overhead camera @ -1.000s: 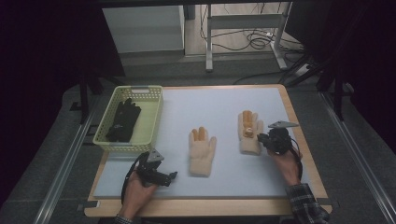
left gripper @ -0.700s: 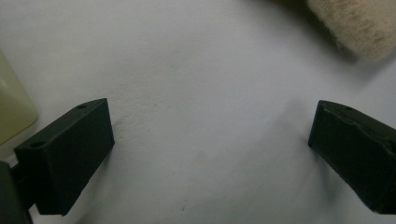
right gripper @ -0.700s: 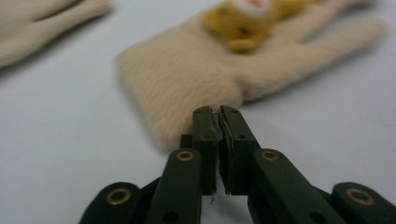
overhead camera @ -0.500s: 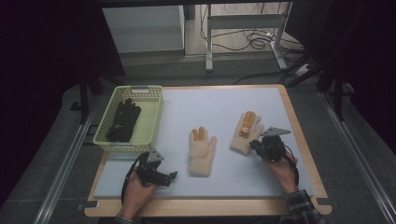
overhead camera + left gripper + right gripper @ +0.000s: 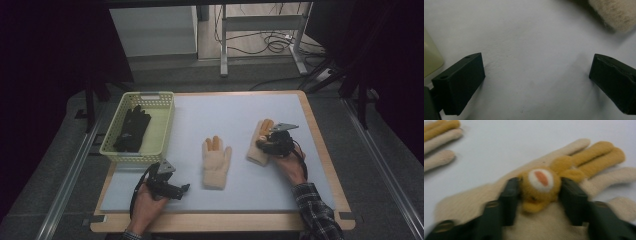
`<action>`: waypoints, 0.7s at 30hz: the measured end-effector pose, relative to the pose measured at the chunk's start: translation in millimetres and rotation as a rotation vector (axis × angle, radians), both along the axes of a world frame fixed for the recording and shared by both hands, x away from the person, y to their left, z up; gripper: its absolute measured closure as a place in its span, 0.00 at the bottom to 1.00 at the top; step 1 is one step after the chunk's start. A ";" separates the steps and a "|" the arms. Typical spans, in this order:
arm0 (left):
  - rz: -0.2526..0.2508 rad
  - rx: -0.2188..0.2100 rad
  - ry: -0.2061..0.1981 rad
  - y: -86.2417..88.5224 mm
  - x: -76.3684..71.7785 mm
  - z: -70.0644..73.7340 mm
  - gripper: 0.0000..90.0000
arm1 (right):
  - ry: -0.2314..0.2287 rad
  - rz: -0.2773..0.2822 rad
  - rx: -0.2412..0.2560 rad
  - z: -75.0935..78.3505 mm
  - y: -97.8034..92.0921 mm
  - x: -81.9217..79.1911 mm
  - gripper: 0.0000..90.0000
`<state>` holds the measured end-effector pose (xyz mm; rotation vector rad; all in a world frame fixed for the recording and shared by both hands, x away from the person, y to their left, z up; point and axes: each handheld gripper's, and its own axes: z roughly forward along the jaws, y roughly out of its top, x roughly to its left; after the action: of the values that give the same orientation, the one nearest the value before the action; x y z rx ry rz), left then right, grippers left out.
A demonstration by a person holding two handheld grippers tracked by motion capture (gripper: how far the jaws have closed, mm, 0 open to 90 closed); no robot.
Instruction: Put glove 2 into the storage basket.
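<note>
Right gripper (image 5: 539, 188) jaws clamped on right glove's (image 5: 564, 195) teddy-face patch (image 5: 541, 187), left gripper (image 5: 536, 85) jaws wide apart over bare mat (image 5: 529, 50), holding nothing.

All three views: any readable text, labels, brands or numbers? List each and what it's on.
None readable.
Right-hand glove: a sewn animal face between the right gripper jaws, no lettering.
Middle glove: plain.
Basket and the dark gloves in it: no label visible.
Left gripper: bare black jaws, no markings.
Table mat: blank.
</note>
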<state>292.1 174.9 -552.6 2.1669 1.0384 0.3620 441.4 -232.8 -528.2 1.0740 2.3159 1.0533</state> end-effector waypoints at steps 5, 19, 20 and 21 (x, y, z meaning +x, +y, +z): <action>0.000 0.000 0.000 0.0 0.0 0.0 0.00 | -0.014 0.005 -0.021 9.0 1.0 -9.6 0.70; 0.000 0.000 0.000 -0.1 0.0 0.0 0.00 | -0.044 0.125 0.083 60.5 24.9 -58.9 0.70; 0.000 0.000 0.000 -0.1 0.0 0.0 0.00 | -0.045 0.142 0.089 63.7 29.5 -62.1 0.70; 0.000 -0.001 0.000 -0.1 0.0 0.0 0.00 | -0.045 0.159 0.091 66.8 34.4 -65.2 0.70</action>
<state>292.1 174.9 -552.6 2.1664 1.0388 0.3615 376.1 -198.4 -461.4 0.8997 2.3694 1.2396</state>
